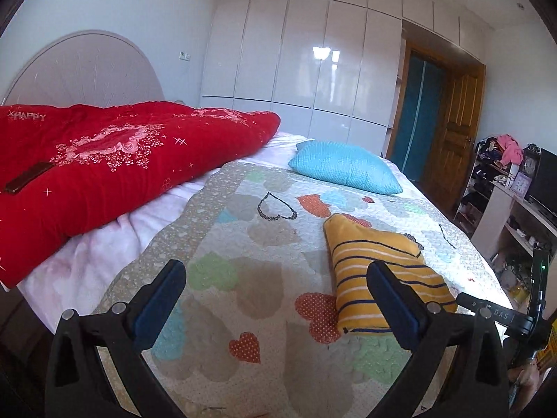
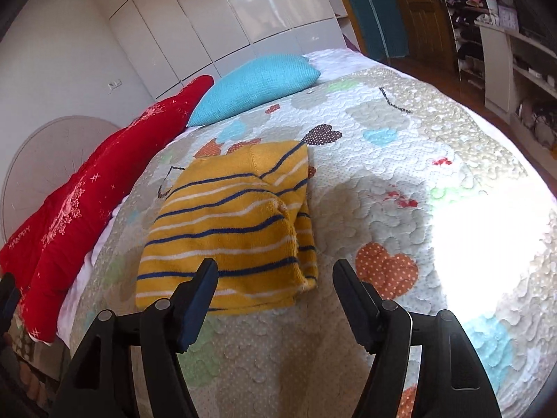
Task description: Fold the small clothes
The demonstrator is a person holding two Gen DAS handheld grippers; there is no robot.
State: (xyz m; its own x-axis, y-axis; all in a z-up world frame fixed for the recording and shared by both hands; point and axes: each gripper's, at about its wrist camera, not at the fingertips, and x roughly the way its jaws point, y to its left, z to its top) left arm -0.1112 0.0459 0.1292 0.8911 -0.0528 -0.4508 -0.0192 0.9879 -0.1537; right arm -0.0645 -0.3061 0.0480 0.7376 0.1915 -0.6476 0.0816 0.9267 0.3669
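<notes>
A small yellow garment with navy and white stripes lies folded into a compact rectangle on the heart-patterned quilt. My left gripper is open and empty above the quilt, with the garment by its right finger. In the right wrist view the garment lies just ahead of my right gripper, which is open and empty; its left fingertip overlaps the garment's near edge.
A red quilt with a dark phone on it lies at the left. A blue pillow sits at the far side. White wardrobes, a wooden door and cluttered shelves stand beyond the bed.
</notes>
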